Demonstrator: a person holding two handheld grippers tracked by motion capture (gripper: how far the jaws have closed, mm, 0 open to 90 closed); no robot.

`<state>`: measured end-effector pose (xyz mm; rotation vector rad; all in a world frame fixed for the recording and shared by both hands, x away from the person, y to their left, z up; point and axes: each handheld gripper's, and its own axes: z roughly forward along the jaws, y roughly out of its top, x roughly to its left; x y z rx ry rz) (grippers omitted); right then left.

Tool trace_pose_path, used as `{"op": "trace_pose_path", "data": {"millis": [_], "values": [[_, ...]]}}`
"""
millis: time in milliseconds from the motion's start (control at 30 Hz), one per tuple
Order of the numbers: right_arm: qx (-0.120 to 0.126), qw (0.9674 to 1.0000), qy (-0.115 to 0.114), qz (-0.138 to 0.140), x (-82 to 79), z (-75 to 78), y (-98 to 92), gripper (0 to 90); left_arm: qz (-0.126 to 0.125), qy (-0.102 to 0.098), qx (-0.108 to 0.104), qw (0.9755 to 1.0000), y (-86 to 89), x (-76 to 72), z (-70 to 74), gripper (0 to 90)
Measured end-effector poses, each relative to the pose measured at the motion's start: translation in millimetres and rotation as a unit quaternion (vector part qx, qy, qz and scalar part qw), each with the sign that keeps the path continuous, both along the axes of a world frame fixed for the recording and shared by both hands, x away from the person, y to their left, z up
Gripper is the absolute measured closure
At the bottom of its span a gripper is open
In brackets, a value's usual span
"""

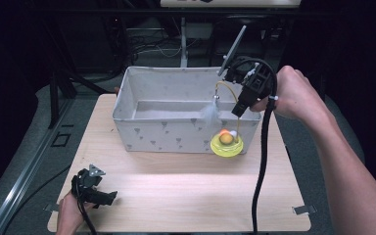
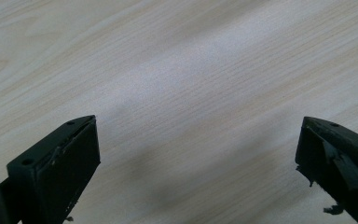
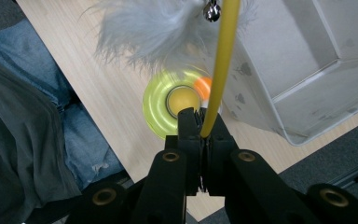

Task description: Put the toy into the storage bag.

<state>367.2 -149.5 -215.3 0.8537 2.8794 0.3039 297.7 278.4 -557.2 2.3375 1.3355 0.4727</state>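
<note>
Right gripper [image 1: 238, 111]: jaws are clamping together on the yellow wand [image 3: 219, 70] of a cat toy, pinching it near its lower end; gripper is hanging just above the front right corner of the fabric bin [image 1: 156, 132].
Yellow wand: is arching up from the jaws and over toward the bin's interior, carrying a small bell [image 3: 211, 11] at its tip.
Feather tuft [image 1: 209, 113]: is dangling from the bell end, in front of the bin's front wall.
Toy base [image 1: 226, 145]: yellow-green disc with an orange ball [image 3: 203, 87] on it, sitting against the bin's front right corner, directly below the clamped jaws.
Left gripper [image 1: 111, 197]: jaws are standing wide apart with nothing between them, lying low over the table [image 2: 182, 84], well apart from the bin, toward its near left.
Fabric bin: is standing upright on the table's far half, mouth open.
</note>
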Motion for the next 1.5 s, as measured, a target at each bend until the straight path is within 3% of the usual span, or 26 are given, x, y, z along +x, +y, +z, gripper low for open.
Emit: {"op": "trace_pose_path", "data": {"millis": [733,933,1500], "values": [[0.005,0.9998,-0.015,-0.011,20.0,33.4,2.4,88.1,-0.004,0.002,-0.001,1.0,-1.0,0.2,-0.4,0.0],[0.008,0.9996,-0.019,-0.02,33.0,42.5,2.5,88.1,-0.005,0.004,-0.001,1.0,-1.3,0.4,-0.3,0.0],[0.007,0.9984,-0.03,-0.047,61.3,49.1,2.1,88.2,-0.011,0.007,0.001,0.9999,-2.4,1.5,-1.9,0.0]]}}
